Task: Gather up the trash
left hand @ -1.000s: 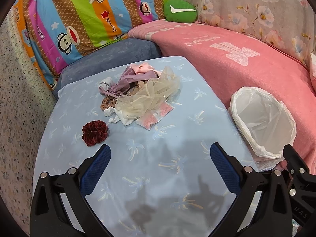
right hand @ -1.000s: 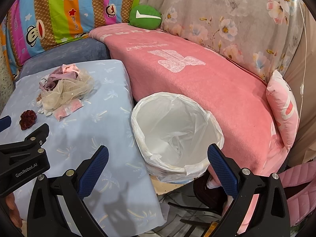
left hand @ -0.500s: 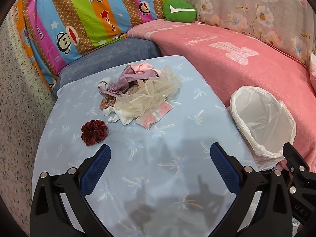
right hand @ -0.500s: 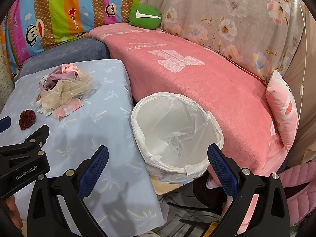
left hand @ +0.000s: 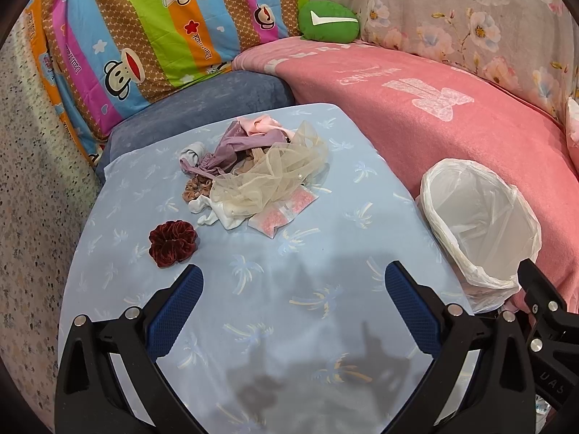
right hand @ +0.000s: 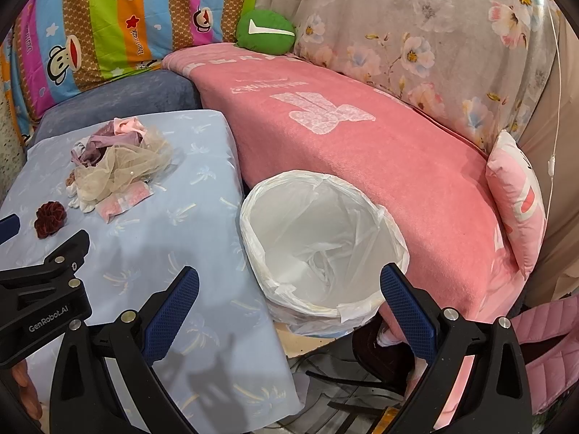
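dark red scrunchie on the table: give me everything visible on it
The dark red scrunchie is a ruffled ring of what looks like velvet, gathered in deep folds, lying flat on the light blue palm-print cloth. It sits alone, apart from the fabric pile beyond it, with a strip of bare cloth between. Nothing grips it: the left tongs hover open short of it. In the right wrist view it lies near the table's left side.

Velvety scrunchie (left hand: 173,242), sheer tulle (left hand: 275,173) — crinkly glossy plastic bin liner (left hand: 477,217).

Dark red scrunchie (left hand: 173,242), pink blanket (left hand: 416,123)
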### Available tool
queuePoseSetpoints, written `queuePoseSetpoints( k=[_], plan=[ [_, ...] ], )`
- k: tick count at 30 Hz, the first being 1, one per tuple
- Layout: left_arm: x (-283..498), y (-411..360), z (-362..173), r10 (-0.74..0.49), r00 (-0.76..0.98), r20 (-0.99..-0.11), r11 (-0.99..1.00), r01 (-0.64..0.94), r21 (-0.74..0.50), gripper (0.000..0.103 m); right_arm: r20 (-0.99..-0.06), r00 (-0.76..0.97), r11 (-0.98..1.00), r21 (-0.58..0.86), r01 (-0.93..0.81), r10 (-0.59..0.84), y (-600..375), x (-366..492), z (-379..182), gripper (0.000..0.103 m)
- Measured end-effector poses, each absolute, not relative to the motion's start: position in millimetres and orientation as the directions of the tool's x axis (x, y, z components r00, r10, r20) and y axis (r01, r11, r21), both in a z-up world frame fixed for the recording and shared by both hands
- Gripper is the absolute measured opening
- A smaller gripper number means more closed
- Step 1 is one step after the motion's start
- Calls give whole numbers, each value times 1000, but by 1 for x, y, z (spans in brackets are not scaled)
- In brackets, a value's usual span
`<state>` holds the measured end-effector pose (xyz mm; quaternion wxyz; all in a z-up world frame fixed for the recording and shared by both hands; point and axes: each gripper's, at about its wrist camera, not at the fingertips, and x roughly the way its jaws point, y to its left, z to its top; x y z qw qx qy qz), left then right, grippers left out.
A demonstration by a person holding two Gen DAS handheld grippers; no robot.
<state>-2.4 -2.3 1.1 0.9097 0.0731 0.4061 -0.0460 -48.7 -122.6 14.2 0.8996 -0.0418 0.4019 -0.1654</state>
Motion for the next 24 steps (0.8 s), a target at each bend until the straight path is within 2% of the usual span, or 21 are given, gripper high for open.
queuePoseSetpoints(
  k=[24],
  plan=[
    [-2,-4,5,-34,668,-743,984,152,92,96,-707,623,940,-202,276,-335,-124,-47,17,97]
  ],
)
